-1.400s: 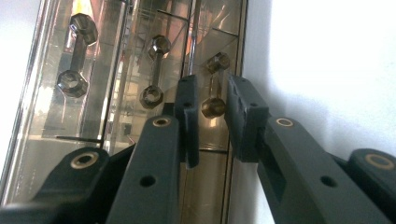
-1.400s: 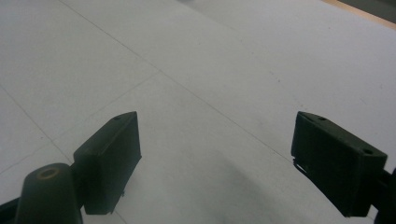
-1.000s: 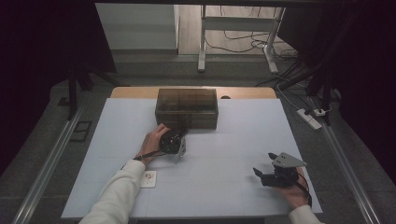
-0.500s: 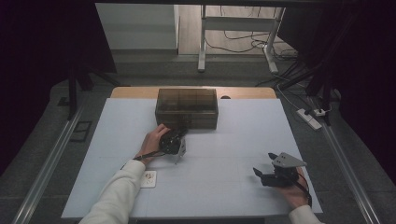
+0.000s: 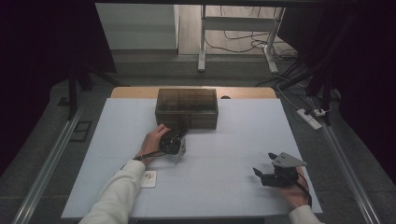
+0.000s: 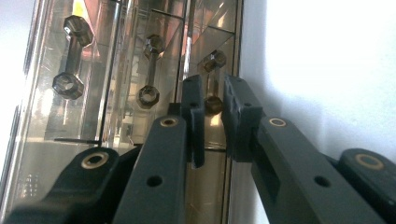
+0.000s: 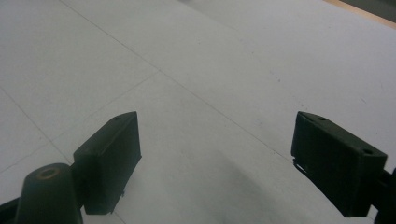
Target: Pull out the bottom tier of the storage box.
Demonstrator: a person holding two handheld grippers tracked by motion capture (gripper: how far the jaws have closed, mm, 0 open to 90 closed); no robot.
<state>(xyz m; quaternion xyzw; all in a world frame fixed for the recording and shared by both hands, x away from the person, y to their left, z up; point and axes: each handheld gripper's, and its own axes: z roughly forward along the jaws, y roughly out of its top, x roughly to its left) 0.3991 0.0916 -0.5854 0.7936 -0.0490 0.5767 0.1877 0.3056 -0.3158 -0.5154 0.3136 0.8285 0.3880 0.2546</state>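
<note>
**Left gripper at the front of a clear brown box, right gripper resting apart**

High view: a brown see-through box (image 5: 187, 108) sits at the upper middle of the white table (image 5: 233, 140). The left gripper (image 5: 176, 138), held in the left hand (image 5: 153, 140), touches the box's near edge at centre frame. The right gripper (image 5: 262, 173) lies at lower right, well apart from the box.

Left gripper view: the black jaws stand nearly together, a narrow gap between them, framing a small latch (image 6: 213, 81) on the box wall; whether the pads press it cannot be told.

Right gripper view: the jaws stand wide apart over bare table.
</note>
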